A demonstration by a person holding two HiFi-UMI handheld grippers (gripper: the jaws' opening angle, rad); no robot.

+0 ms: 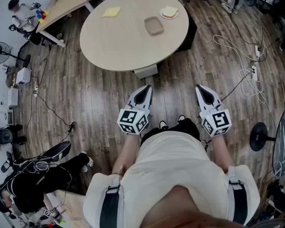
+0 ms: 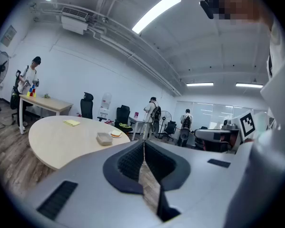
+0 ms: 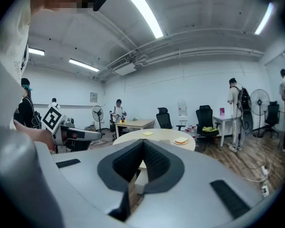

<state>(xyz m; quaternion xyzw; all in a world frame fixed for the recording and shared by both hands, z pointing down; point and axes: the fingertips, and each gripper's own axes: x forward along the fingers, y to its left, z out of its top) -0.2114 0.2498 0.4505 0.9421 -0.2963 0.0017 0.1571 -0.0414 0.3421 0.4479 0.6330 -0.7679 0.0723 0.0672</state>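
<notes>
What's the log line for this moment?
left tongs: shut, empty | right tongs: shut, empty | both short of round table | on table: tan tray, plate, yellow pad

You stood in an open-plan office: a round beige worktop on a wood-plank floor, a long pale wooden desk by the white wall, black swivel office chairs, a pedestal fan, long ceiling strip lights, and a white power strip with cables trailing across the floor.
</notes>
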